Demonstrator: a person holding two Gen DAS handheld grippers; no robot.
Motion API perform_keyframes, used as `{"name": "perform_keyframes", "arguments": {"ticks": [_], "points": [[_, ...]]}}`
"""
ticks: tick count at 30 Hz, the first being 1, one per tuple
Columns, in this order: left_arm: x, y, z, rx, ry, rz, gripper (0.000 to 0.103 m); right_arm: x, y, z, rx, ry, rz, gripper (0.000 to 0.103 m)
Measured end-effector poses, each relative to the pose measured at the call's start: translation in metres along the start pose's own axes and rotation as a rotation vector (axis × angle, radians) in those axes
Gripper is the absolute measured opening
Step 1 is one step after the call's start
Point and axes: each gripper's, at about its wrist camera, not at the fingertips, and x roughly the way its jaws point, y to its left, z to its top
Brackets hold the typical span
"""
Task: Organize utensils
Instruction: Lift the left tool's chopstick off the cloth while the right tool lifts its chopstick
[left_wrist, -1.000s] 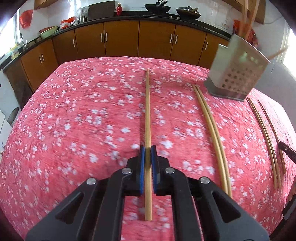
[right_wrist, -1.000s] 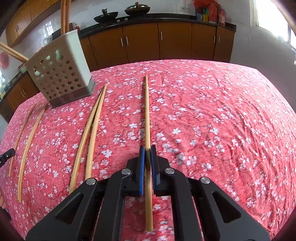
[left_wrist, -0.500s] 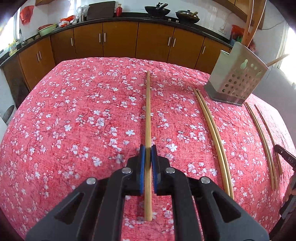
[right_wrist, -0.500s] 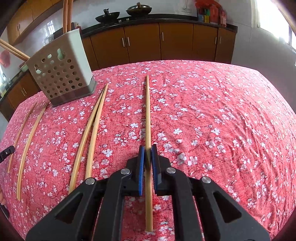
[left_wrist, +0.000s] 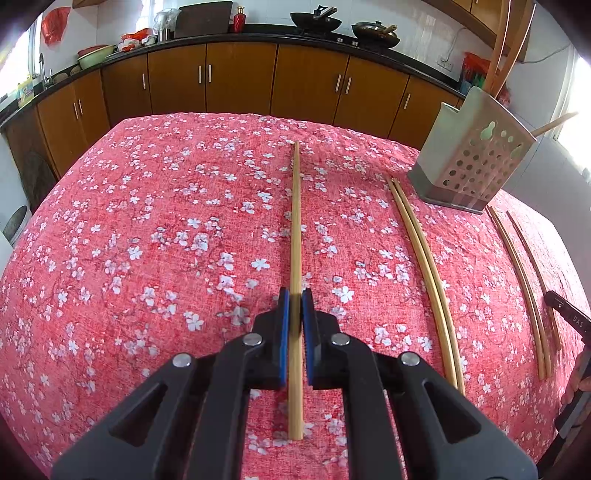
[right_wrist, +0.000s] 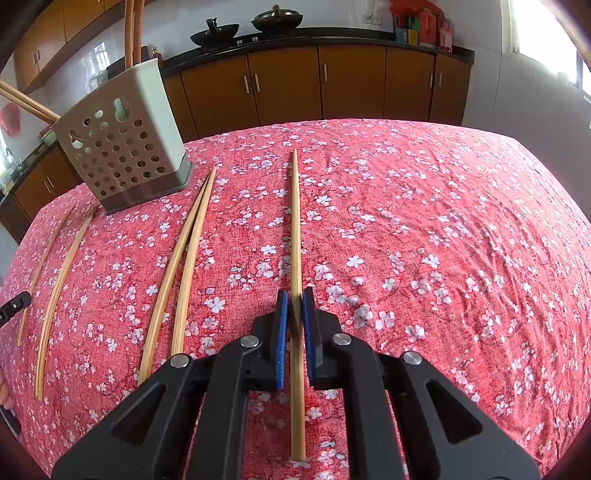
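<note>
The left gripper (left_wrist: 294, 301) and right gripper (right_wrist: 295, 300) are each clamping one chopstick (left_wrist: 295, 221) (right_wrist: 295, 221) above the worktop (left_wrist: 147, 240).

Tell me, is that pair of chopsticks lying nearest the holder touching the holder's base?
Apart. In the right wrist view, red cloth shows between the tips of the chopstick pair and the base of the perforated holder; the left wrist view shows the same gap.

red tablecloth (left_wrist: 147, 229) with white blossoms, tan chopsticks (left_wrist: 424, 251), grey perforated holder (left_wrist: 476, 162).

Red floral tablecloth (left_wrist: 147, 236) bears a perforated holder (left_wrist: 472, 166) and seemingly four loose chopsticks (left_wrist: 424, 251).
</note>
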Motion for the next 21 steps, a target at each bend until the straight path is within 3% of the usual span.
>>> {"name": "perform_keyframes", "arguments": {"ticks": [18, 21], "points": [[-0.009, -0.013, -0.01, 0.071, 0.007, 0.043, 0.008, -0.015, -0.002, -0.012, 0.017, 0.001, 0.019, 0.008], [-0.018, -0.013, -0.009, 0.074, -0.017, 0.05, 0.008, -0.03, -0.003, -0.008, 0.022, -0.048, 0.025, 0.008]]}}
